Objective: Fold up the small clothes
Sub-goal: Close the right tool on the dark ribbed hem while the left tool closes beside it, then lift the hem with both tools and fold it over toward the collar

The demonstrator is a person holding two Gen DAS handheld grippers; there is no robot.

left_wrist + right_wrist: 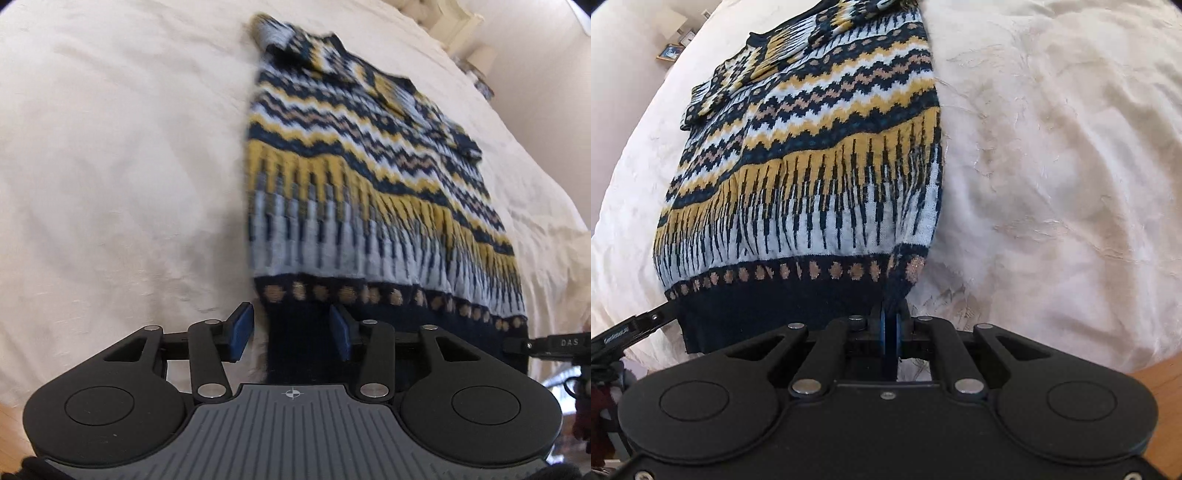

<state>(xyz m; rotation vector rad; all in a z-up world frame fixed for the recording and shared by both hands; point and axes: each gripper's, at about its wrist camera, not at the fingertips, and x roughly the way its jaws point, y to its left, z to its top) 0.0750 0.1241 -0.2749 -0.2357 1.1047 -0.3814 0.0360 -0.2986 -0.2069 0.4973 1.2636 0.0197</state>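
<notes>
A knitted sweater [351,166] in navy, yellow and pale blue zigzag bands lies flat on a cream bedspread [110,166]. Its dark navy hem faces me. My left gripper [291,332] is open at the hem's left corner; the navy ribbing lies between the blue pads [242,330], which do not press on it. In the right wrist view the same sweater [812,166] stretches away, and my right gripper [891,326] is shut on the hem's right corner, the fabric bunched into the pads. A black part of the left gripper [635,325] shows at the hem's far corner.
The cream bedspread [1052,166] is wrinkled to the right of the sweater. A wooden floor [1160,384] shows past the bed edge. A framed picture [669,52] and small items stand by the wall behind the bed. A black part of the right gripper [554,343] reaches in from the right.
</notes>
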